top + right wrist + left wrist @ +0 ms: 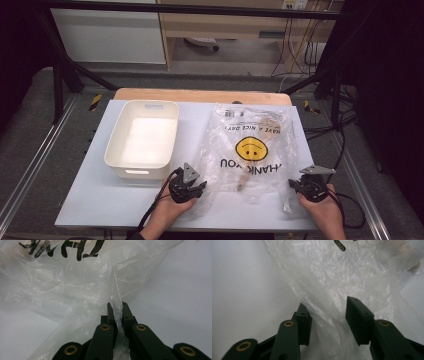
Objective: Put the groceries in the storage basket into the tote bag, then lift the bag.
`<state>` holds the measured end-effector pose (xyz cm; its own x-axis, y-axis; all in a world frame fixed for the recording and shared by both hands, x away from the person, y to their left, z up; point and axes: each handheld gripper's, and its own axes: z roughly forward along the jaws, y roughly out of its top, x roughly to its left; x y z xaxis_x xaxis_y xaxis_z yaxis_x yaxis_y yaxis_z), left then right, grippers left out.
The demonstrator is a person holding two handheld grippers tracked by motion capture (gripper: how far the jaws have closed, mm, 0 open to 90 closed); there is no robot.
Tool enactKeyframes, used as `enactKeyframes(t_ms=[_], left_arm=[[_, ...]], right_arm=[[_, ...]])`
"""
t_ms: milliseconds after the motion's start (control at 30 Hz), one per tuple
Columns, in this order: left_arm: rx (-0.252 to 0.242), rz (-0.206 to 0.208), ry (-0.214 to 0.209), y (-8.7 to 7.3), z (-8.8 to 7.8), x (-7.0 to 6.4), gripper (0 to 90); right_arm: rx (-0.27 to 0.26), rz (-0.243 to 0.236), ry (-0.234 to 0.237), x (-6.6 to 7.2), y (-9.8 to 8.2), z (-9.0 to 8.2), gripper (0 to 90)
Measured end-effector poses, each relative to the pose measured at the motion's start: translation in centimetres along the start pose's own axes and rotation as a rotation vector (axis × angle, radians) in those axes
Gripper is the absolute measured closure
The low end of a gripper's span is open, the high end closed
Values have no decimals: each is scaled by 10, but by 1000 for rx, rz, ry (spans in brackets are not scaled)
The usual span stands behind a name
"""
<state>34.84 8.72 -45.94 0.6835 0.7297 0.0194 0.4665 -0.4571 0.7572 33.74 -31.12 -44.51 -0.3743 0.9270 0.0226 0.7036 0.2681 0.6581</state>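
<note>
A clear plastic bag (225, 150) with a yellow smiley and black "THANK YOU" print lies flat on the white table top (90, 200). A wooden utensil (245, 177) rests inside it. At the bag's near left corner my left gripper (202, 187) stands open, and crumpled film (329, 290) lies between its spread jaws (327, 308) without being pinched. My right gripper (292, 186) is at the near right corner. It is shut on a thin fold of the bag (116, 290), which rises between its closed jaws (117, 306).
An empty white plastic tub (112, 145) stands left of the bag, just beyond my left hand. The table's near edge runs under both wrists. Metal frame rails flank the table, and cables hang at the right.
</note>
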Motion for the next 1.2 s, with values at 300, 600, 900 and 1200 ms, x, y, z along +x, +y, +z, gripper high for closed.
enactKeyframes(t_ms=[300,600,900,1200], left_arm=[[-10,-13,-11,0,0,2,898],[-10,-32,-49,0,0,8,900],[-6,-42,-84,1,-4,8,900],[7,-47,-95,1,-8,10,900]], right_arm=[[-7,-5,36,5,2,-1,900],[-38,-11,59,8,3,-5,900],[-53,-17,70,11,5,-8,900],[-46,-30,72,12,5,-7,900]])
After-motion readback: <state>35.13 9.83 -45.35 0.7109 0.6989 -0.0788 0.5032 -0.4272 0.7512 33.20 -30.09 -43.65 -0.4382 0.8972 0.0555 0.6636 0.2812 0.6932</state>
